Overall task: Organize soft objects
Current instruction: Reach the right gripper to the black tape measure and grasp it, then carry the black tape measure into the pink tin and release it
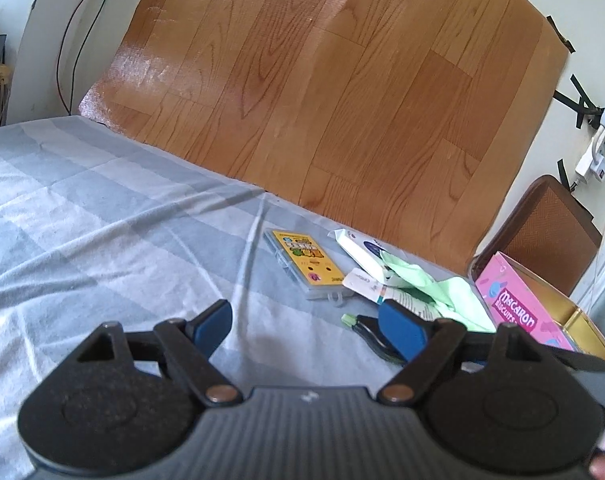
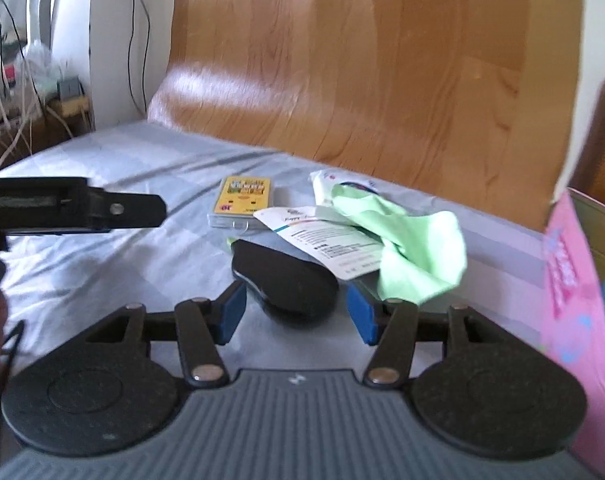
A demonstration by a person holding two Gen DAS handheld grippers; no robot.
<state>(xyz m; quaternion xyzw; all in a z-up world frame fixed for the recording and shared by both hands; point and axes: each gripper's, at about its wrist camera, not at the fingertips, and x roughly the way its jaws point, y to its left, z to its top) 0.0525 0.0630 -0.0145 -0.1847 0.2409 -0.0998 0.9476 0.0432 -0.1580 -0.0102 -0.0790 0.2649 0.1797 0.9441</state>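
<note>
A light green cloth (image 2: 418, 248) lies crumpled on the grey checked bed sheet (image 2: 114, 264), with a white paper tag (image 2: 322, 240) attached and a white packet (image 2: 326, 184) behind it. In front of the cloth lies a black oval piece (image 2: 286, 280), like an insole. My right gripper (image 2: 296, 316) is open, its blue pads on either side of the near end of that piece without touching it. My left gripper (image 1: 308, 326) stands open over bare sheet, left of the black piece (image 1: 372, 334) and the green cloth (image 1: 430, 284). One of its black fingers (image 2: 102, 208) shows at the left in the right wrist view.
A yellow card case (image 1: 302, 266) lies behind the cloth. An open pink biscuit box (image 1: 518, 312) with a gold inside stands at the right edge of the bed. A wood-pattern sheet (image 1: 322, 80) covers the wall behind. Cables (image 2: 138, 40) hang at the left, and a brown chair back (image 1: 542, 232) stands at the right.
</note>
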